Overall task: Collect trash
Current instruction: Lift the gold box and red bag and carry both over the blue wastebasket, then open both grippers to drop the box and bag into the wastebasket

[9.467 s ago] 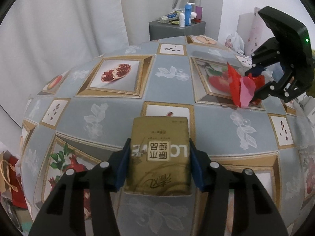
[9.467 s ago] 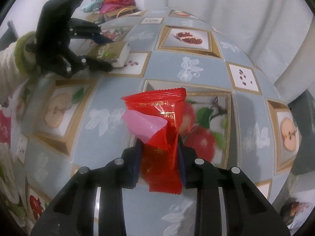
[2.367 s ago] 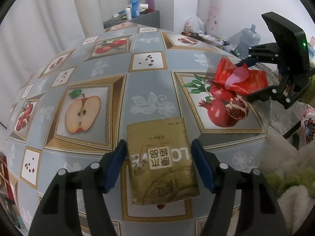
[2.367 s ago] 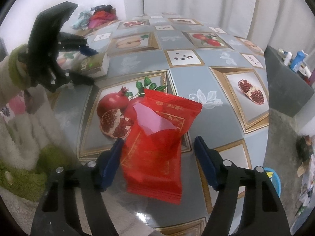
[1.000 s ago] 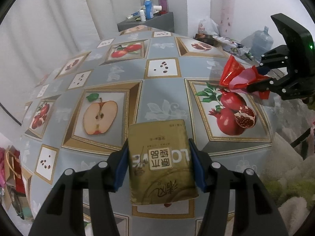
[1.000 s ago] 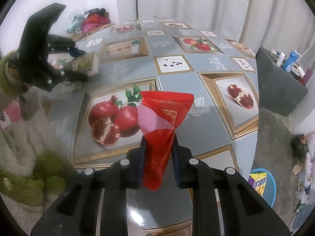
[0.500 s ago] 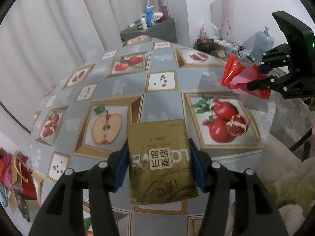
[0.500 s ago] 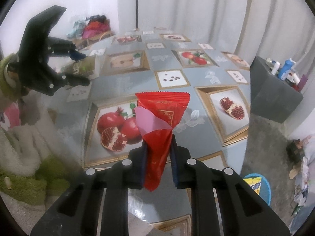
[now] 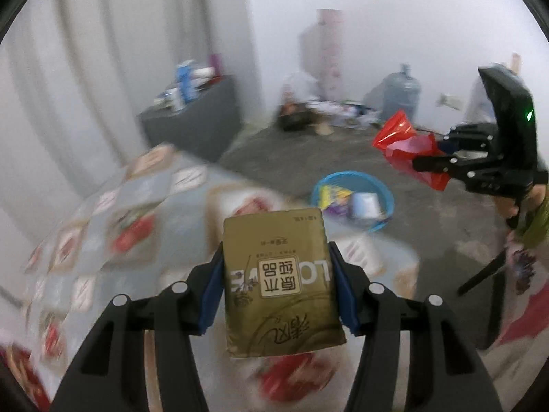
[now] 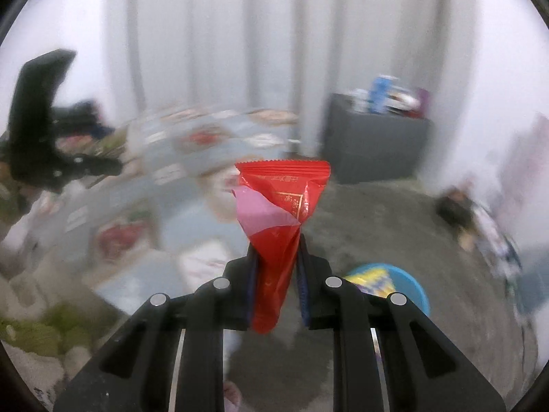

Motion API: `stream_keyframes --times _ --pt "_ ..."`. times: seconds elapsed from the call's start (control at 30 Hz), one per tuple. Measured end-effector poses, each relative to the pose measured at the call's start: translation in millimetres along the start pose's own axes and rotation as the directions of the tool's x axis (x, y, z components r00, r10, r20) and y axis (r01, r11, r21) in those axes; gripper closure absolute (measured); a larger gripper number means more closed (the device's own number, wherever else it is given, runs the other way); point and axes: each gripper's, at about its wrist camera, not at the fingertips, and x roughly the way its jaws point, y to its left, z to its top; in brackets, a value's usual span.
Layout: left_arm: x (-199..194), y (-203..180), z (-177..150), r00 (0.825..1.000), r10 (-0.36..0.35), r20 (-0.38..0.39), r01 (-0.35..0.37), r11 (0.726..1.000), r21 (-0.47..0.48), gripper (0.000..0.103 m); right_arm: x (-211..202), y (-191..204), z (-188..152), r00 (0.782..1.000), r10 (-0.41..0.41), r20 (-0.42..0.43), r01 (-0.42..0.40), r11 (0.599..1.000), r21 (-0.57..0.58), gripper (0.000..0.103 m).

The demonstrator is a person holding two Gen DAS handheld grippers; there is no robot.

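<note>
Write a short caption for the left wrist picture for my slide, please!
Left gripper clamps a gold packet while the right gripper carries a red wrapper above a blue basin.

Black left gripper (image 9: 278, 286): blue-padded jaws, silver screws; green fuzzy sleeve (image 9: 535, 221).

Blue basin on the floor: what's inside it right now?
The blue basin holds a purple-and-yellow wrapper and something pale, white or light blue. The frame is blurred, so they can't be identified, and the near rim hides anything lower down.

Glossy gold foil packet (image 9: 279, 281), shiny crinkled red plastic wrapper (image 10: 279, 226), smooth blue plastic basin (image 9: 353, 178).
</note>
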Motion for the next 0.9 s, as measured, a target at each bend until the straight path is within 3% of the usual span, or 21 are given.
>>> stream_keyframes --times 0.1,0.23,0.4,0.6,0.7,0.73,0.83,0.9 --pt "43 -25 45 0.995 -0.079 -0.062 0.082 0.995 0.048 0.049 -3 -47 -17 0.994 -0.108 -0.022 0.110 0.989 0.099 0.085" --pt "104 -57 92 0.974 -0.157 -0.166 0.173 0.981 0.090 0.048 8 -99 -46 0.978 -0.188 -0.085 0.203 0.949 0.239 0.084" --pt "197 -90 134 0.923 -0.213 -0.319 0.242 0.969 0.053 0.048 47 -137 -79 0.971 -0.169 -0.166 0.222 0.897 0.383 0.083" --pt "293 -117 156 0.882 -0.174 -0.437 0.199 0.980 0.012 0.048 107 -178 -102 0.969 -0.103 -0.225 0.207 0.837 0.507 0.080" --pt "328 -125 164 0.876 -0.166 -0.453 0.181 0.983 -0.009 0.047 135 -199 -107 0.968 -0.079 -0.240 0.203 0.809 0.552 0.078" --pt "343 -128 168 0.878 -0.156 -0.452 0.166 0.986 -0.018 0.044 145 -205 -109 0.965 -0.074 -0.252 0.208 0.799 0.564 0.072" --pt "364 -131 172 0.891 -0.153 -0.429 0.143 0.988 -0.055 0.023 172 -219 -117 0.952 -0.088 -0.294 0.251 0.775 0.580 0.044" --pt "373 -131 175 0.900 -0.155 -0.409 0.126 0.987 -0.097 0.023 183 -224 -122 0.950 -0.083 -0.301 0.254 0.764 0.592 0.042"
